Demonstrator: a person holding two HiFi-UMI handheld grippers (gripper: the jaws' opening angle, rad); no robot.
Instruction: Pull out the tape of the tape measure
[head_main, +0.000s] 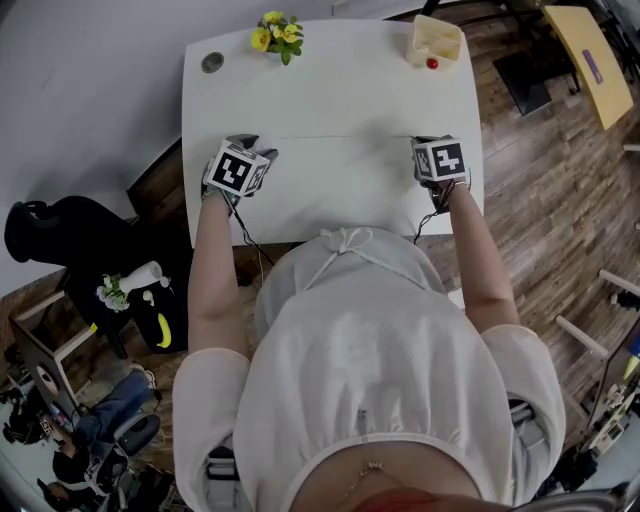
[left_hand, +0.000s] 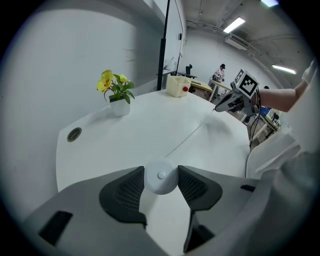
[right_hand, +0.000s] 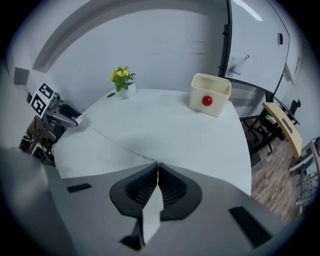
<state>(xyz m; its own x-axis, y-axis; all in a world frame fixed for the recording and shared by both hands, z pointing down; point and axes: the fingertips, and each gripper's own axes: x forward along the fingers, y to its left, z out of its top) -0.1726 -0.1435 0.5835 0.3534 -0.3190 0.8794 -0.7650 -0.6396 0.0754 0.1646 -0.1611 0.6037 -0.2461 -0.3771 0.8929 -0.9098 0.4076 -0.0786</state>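
- Left gripper (head_main: 238, 168): jaws partly apart, clamped on either side of the round white tape measure (left_hand: 161, 176), which sits between the pads low over the near left part of the table (head_main: 330, 70).
- Right gripper (right_hand: 157, 167): jaws together, pinching the free end of the tape (right_hand: 120, 144) near the table's right edge.
- Tape: runs as a thin straight line over the table from the case to the right gripper, and looks taut.
- Step in hand, as judged: the pull itself, already well along, with the grippers well apart and a long length drawn out.
- Next move, as judged: further draw calls for the right gripper to travel away along the tape's line while the left holds the case steady. If either grip slips, the tape may snap back.
- Flowerpot (head_main: 277, 35) and box (head_main: 436, 42): at the far edge, clear of the tape.
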